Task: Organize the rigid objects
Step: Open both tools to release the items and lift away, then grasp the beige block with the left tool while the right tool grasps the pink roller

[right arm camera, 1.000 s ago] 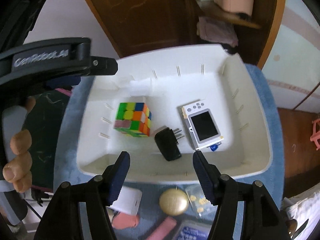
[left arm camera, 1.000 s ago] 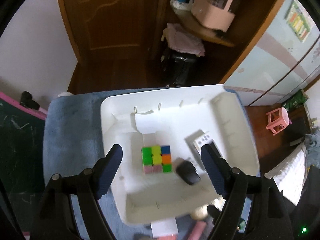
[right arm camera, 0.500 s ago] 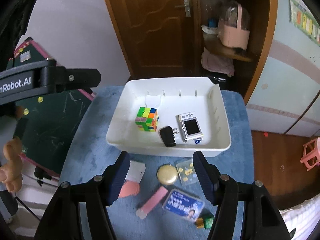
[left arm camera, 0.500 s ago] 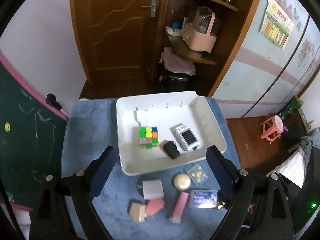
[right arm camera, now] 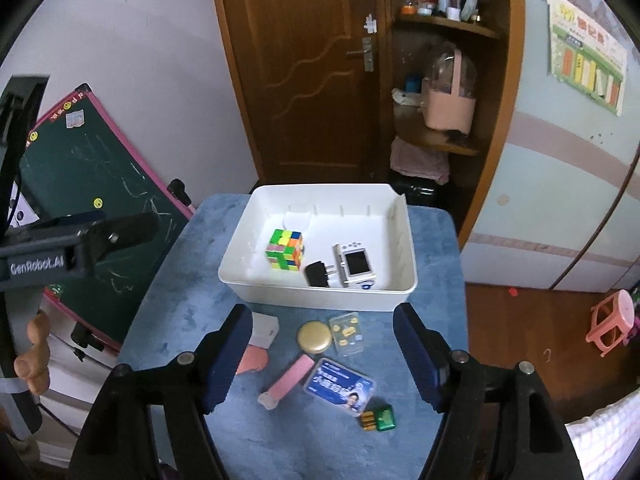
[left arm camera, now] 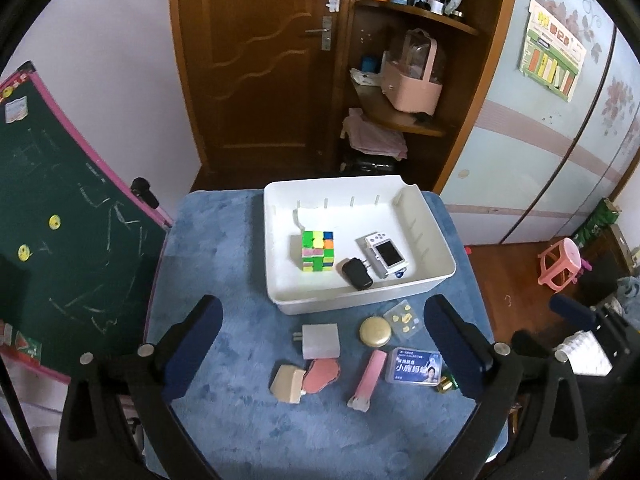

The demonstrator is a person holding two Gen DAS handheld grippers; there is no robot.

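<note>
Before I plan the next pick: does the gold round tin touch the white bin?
Apart. The right wrist view shows blue mat between the gold round tin and the white bin.

We saw a white bin (left arm camera: 434, 282) on blue plush cloth (left arm camera: 224, 240), holding a multicoloured puzzle cube (left arm camera: 317, 251), a black charger (left arm camera: 357, 274) and a white camera (left arm camera: 386, 254); nearby lay a gold compact (left arm camera: 375, 331) and pink case (left arm camera: 368, 380).

I see a smooth white plastic bin (left arm camera: 436, 278) on the desk's fuzzy blue cloth (left arm camera: 224, 248); behind, at upper centre, a glossy varnished wooden door (left arm camera: 256, 60).
</note>
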